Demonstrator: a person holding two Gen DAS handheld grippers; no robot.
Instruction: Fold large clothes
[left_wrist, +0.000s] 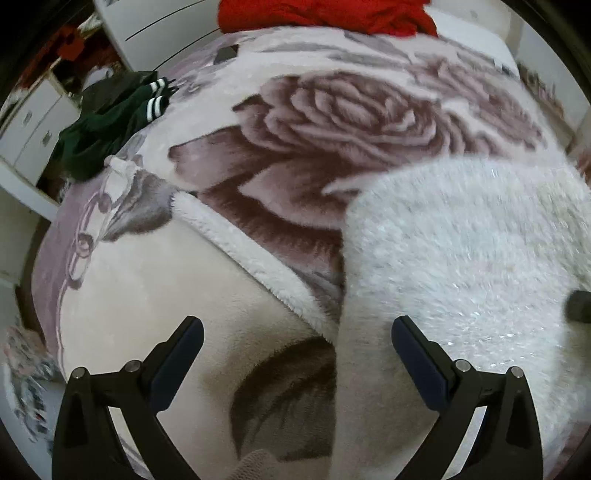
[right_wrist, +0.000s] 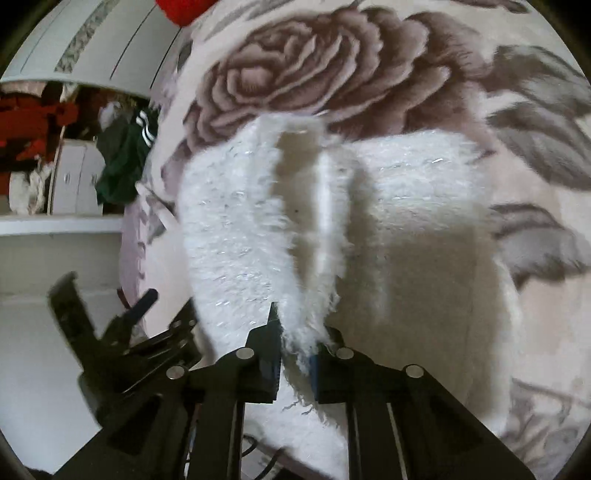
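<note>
White fluffy garment (right_wrist: 388, 229) spread on the rose-patterned blanket (left_wrist: 332, 122) covering the bed, toward the near edge. Right gripper (right_wrist: 297, 345) clamped on a raised fold of the garment, jaws pressed together with shaggy fibres bunched between them, fabric pulled up in a ridge from the rest lying flat. Left gripper (left_wrist: 297, 332) hanging over the blanket just beside the garment's left edge, jaws wide apart, nothing between them. Same gripper visible in the right wrist view at lower left, blurred. Green clothing with white stripes (left_wrist: 107, 125) heaped at the blanket's far left edge, well apart from the garment. Red cloth (left_wrist: 325, 14) piled at the far edge of the bed. White cabinet (left_wrist: 33, 125) beyond the left side.
</note>
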